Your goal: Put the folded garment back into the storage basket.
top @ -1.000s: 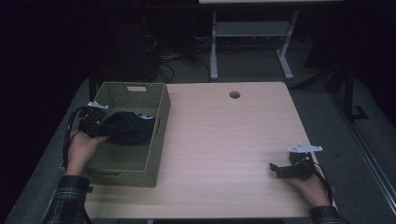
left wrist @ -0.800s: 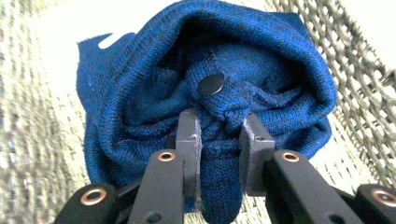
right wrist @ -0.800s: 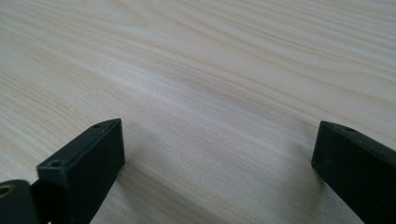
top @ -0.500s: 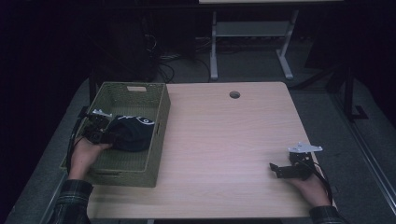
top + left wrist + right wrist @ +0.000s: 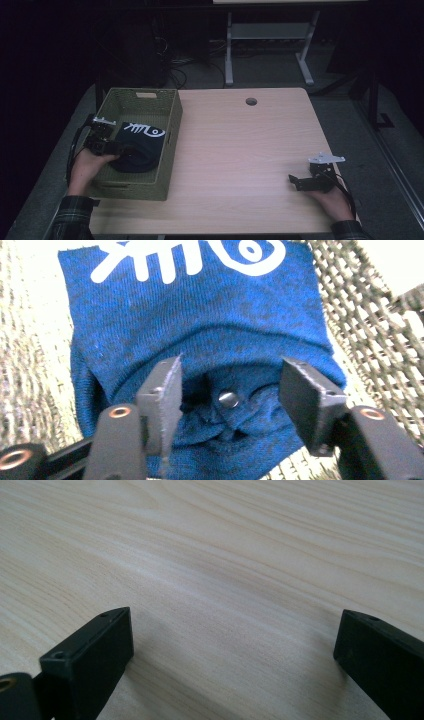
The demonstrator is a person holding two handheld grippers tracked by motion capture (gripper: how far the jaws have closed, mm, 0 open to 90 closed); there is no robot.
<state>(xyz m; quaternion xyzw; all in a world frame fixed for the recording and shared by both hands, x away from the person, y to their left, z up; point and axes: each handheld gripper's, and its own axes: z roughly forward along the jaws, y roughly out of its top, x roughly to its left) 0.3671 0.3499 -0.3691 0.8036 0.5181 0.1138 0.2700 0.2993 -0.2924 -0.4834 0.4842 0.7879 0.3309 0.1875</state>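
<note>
Spanning pale woodgrain, the table [image 5: 240, 150] fronts dark floor [image 5: 270, 75].

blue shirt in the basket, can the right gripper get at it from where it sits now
Probably not without a long move. The right gripper rests open on the table near its right edge, while the blue shirt lies inside the basket at the far left, behind its wall.

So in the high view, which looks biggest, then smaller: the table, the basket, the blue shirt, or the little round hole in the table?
1. Wooden table
2. Green woven basket
3. Folded blue shirt inside it
4. Round hole; it sits farthest from the camera, but it is plainly the smallest anyway.
</note>
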